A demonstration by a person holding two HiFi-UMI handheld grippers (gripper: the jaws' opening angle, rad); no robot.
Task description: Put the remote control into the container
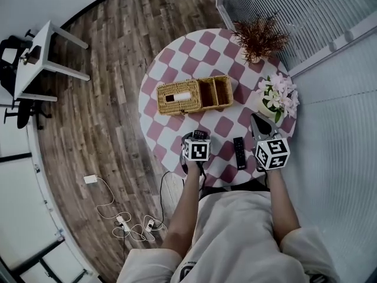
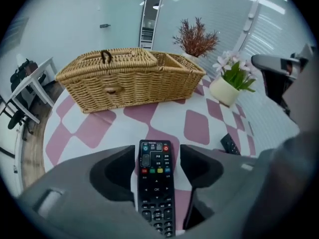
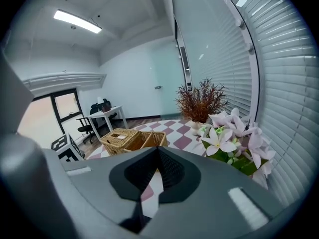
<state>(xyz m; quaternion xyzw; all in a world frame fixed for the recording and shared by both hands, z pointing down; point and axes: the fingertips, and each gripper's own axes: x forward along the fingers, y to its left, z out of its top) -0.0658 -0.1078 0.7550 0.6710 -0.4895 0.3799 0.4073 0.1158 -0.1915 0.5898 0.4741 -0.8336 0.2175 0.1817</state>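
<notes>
The remote (image 2: 156,183) lies flat on the checked bench (image 2: 199,126), between the left tongs (image 2: 157,156). These stand apart around it, with a gap on one side. The basket (image 2: 129,78) sits farther along the bench. The right tongs (image 3: 158,151) are closed together and empty, near a 2nd remote (image 1: 239,152).

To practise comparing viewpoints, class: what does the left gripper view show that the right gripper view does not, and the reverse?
Only the left gripper view: a remote lying on the table between the left tool's open jaws, and a second remote farther right. Only the right gripper view: the look along the right tool's shut, empty jaws, a ceiling light, and the left tool's marker cube. Both: the wicker basket, dried plant, pink flowers and checked table.
</notes>
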